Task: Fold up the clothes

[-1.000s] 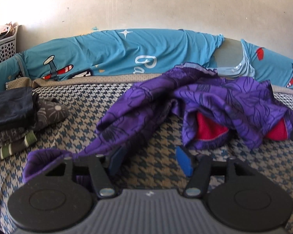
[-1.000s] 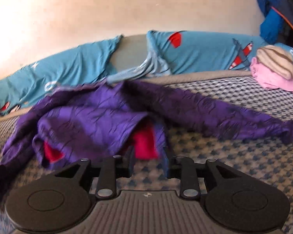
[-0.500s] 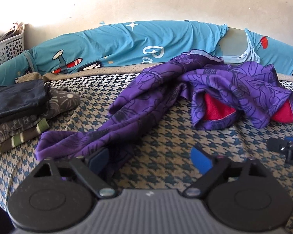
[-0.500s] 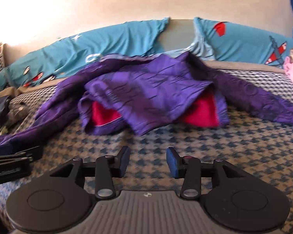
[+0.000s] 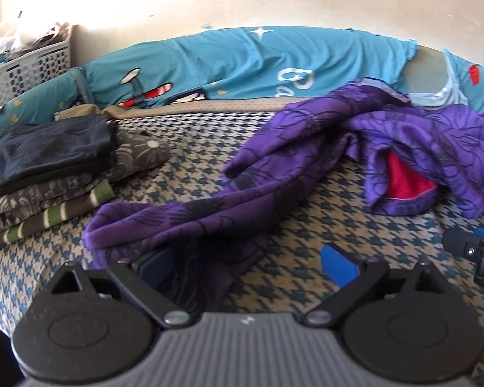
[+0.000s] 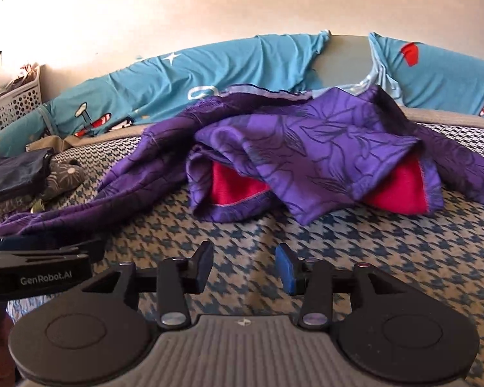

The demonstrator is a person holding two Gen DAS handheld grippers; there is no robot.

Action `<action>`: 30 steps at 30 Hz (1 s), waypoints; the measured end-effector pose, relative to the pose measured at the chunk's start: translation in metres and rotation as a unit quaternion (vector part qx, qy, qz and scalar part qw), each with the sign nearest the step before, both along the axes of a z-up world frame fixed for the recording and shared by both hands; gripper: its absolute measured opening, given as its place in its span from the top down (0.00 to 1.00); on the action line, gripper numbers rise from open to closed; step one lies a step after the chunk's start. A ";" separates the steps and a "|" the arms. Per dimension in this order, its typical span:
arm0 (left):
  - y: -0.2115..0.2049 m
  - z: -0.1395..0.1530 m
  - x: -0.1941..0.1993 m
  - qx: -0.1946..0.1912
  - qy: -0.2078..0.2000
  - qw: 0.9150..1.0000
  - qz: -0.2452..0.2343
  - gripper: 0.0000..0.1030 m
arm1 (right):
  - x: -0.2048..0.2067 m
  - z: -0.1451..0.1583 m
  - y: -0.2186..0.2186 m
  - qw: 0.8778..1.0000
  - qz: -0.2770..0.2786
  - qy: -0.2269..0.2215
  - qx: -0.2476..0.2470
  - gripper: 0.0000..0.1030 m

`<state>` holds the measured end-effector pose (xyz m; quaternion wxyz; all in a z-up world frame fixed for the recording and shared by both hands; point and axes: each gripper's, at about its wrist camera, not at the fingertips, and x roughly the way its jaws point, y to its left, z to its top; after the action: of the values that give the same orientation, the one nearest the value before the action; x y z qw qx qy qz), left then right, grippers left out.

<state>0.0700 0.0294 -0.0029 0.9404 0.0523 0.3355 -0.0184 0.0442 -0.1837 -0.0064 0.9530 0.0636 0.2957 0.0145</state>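
Left wrist: left tool [image 5: 247, 262] opening over purple garment [image 5: 306, 158] (crumpled).

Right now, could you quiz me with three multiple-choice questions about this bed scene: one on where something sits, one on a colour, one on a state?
1. Where is the stack of folded dark clothes in the left wrist view?
A. left of the crumpled purple patterned garment
B. on top of it
C. in the white plastic basket

2. What colour is the garment's lining?
A. green
B. red-pink
C. yellow

3. What lies between the right gripper fingers?
A. purple cloth
B. a sock
C. nothing but the houndstooth bed cover

Answers: 1 A, the stack lies at the bed's left edge; 2 B, red-pink shows inside the folds; 3 C, only the cover shows in the gap.
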 end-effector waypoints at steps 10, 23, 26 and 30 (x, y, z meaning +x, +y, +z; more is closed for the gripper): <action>0.020 -0.001 0.008 0.005 -0.011 0.999 0.047 0.05 | 0.032 -0.004 0.031 0.998 0.031 -0.032 -0.034 0.52; 0.035 -0.006 0.020 -0.005 -0.009 0.996 0.083 0.05 | 0.081 -0.022 0.050 0.993 0.039 -0.038 -0.101 0.41; 0.037 -0.007 0.024 -0.010 -0.003 0.996 0.087 0.03 | 0.091 -0.027 0.054 0.993 0.036 -0.025 -0.114 0.40; 0.037 -0.009 0.027 -0.014 0.000 0.996 0.090 0.03 | 0.101 -0.033 0.056 0.992 0.027 -0.010 -0.121 0.42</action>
<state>0.0967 0.0667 -0.0115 0.9389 0.0090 0.3385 0.0622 0.1456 -0.1281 -0.0389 0.9559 -0.0605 0.2873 0.0047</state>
